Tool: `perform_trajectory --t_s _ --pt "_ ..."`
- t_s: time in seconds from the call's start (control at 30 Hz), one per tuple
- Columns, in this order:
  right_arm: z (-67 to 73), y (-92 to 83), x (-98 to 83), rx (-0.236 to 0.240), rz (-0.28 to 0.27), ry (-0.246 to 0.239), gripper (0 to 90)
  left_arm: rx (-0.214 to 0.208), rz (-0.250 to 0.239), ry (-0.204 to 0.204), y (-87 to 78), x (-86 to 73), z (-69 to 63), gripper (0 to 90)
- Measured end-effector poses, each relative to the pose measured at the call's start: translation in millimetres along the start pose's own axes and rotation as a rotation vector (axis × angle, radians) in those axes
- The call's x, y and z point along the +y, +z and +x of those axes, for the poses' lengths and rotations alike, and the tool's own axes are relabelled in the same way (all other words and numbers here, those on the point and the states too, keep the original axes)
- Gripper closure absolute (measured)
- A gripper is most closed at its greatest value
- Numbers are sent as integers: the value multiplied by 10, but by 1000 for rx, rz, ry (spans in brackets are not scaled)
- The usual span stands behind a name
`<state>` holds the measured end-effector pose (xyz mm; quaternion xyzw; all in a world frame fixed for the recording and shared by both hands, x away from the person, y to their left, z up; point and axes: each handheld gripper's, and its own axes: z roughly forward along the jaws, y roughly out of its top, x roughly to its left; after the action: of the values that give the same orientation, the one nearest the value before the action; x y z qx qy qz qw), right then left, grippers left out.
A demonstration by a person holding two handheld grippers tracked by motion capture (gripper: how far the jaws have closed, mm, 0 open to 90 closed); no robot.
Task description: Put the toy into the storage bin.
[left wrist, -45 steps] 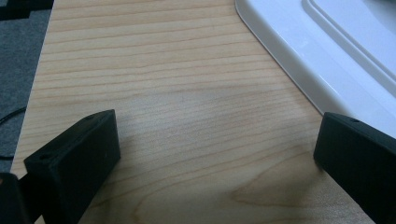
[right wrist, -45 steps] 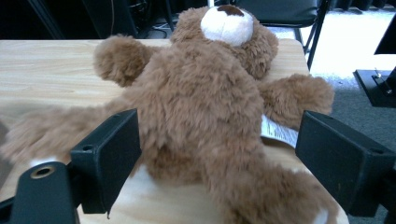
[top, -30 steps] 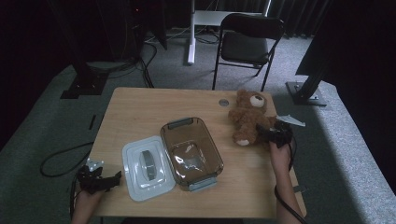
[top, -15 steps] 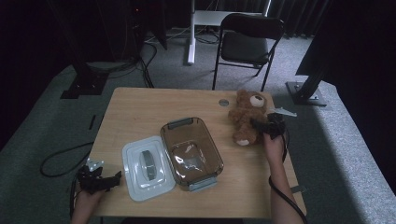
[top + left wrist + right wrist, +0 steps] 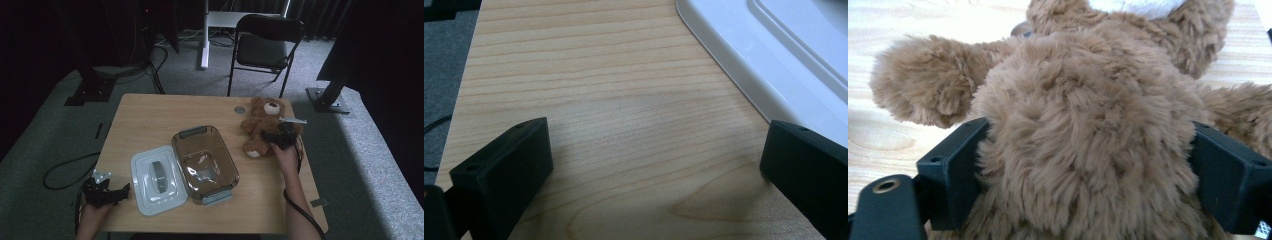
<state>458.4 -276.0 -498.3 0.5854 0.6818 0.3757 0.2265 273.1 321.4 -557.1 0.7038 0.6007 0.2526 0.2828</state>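
bear [image 5: 1088, 145] looks light and squishy, so the right gripper [image 5: 1088, 170], jaws apart around its belly, should squeeze deep; left gripper [image 5: 654, 165] sits open over the table [image 5: 589, 100]

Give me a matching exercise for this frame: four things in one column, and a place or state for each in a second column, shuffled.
Things:
1. teddy bear
2. white lid
3. clear container
4. left gripper

Places or states:
A. lying flat on the table, left of the open box
B. open, with bare tabletop between its jaws
C. standing empty near the middle of the table, lid off
D. at the table's far right, its body between the right gripper's jaws

Pairs: 1-D, 2-A, 3-C, 4-B
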Motion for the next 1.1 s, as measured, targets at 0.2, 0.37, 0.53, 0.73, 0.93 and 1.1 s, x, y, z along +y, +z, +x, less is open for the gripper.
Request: perform_trajectory --t_s 0.2,0.37,0.53,0.73,0.93,1.1 --pt "8 72 -21 12 35 -2 108 0 0 0 0 0 0 10" --pt "52 104 -28 1 55 -19 108 0 0 0 0 0 0 11" --pt "6 147 -9 14 76 1 163 0 0 0 0 0 0 10" --pt "-7 128 -1 18 88 13 282 0 0 0 0 0 0 10" --pt "-35 76 -11 -8 69 27 477 0 0 0 0 0 0 10" --pt "-64 -8 -36 -3 26 41 599 0 0 0 0 0 0 10"
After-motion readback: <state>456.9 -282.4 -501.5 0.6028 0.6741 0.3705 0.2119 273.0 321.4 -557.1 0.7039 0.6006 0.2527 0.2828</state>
